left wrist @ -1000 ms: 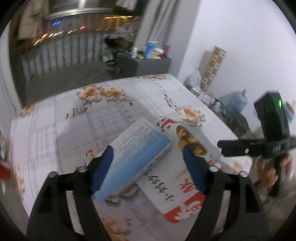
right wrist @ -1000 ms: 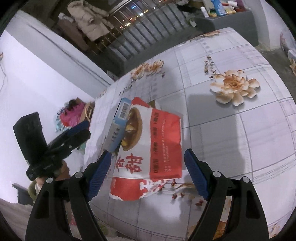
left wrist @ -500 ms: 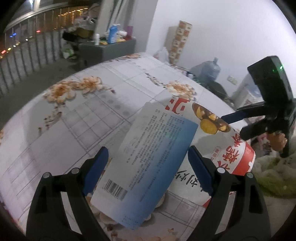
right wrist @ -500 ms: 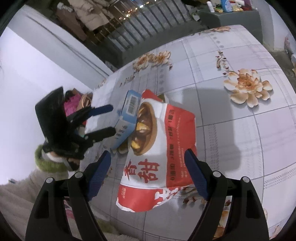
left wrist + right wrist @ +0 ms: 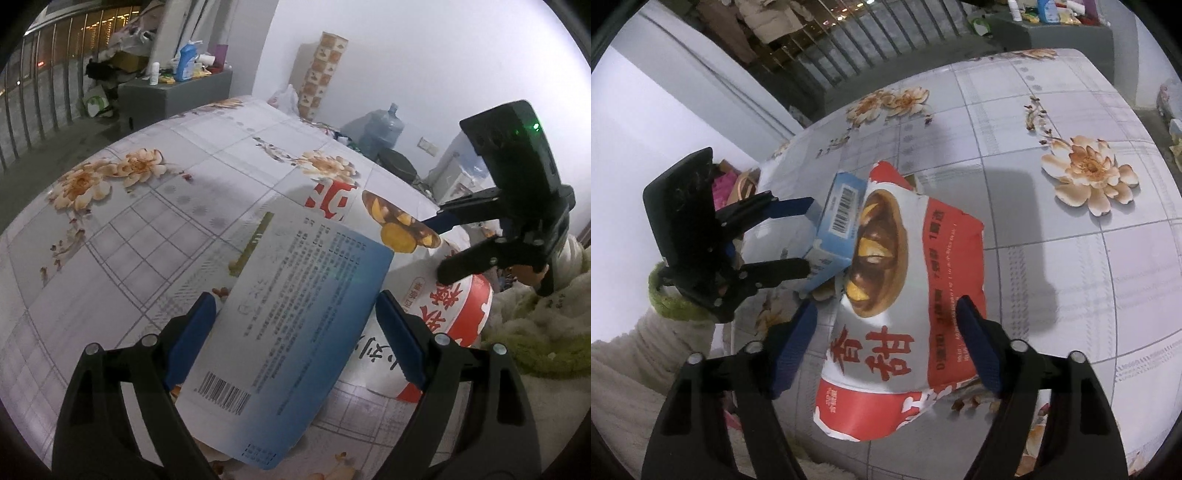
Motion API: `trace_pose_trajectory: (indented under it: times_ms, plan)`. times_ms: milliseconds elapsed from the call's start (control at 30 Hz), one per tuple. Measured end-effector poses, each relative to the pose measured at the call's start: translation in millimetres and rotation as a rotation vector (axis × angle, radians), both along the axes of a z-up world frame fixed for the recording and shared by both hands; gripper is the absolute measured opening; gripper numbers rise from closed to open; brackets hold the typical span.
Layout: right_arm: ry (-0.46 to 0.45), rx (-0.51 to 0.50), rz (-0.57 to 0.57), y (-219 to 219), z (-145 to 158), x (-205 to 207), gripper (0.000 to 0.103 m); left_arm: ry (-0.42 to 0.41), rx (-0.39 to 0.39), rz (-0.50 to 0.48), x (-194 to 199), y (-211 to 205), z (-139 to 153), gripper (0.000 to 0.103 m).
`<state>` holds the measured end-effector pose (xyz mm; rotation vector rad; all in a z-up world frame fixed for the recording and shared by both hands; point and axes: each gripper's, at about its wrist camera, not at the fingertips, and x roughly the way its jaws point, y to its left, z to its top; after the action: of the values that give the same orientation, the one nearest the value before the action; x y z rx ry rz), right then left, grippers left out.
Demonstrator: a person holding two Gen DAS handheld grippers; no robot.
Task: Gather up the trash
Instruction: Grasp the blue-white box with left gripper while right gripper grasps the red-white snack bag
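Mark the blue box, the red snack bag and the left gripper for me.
blue box (image 5: 295, 314), left wrist view, printed top face.
red snack bag (image 5: 945, 258), right wrist view, red panel.
left gripper (image 5: 809, 236), right wrist view, midway between its fingertips.

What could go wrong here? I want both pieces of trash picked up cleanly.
1. The blue box leans on the red snack bag, so lifting either may drag or tip the other.
2. The right claw, which has just been closing, straddles the puffy bag; its pads may slip off.
3. The left claw has just been opening around the box, close to the right claw; they could collide.
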<state>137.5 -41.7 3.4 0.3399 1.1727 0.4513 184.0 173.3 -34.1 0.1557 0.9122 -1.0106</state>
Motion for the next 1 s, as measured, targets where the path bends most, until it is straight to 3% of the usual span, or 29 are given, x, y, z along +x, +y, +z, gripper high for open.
trace_pose_trajectory:
  times_ms: [267, 600, 1000]
  plan:
    - [-0.004, -0.027, -0.032, -6.1, -0.9, -7.9, 0.06, -0.014, 0.046, 0.004, -1.0, -10.5, -3.4, 0.084]
    - [-0.01, -0.025, -0.05, -11.5, -1.6, -10.0, 0.045, -0.099, 0.179, 0.027, -9.5, -25.9, -11.8, 0.082]
    - [-0.007, 0.05, -0.095, -27.3, -4.2, -11.5, 0.036, -0.114, 0.162, 0.092, -10.3, -17.1, -4.7, 0.077]
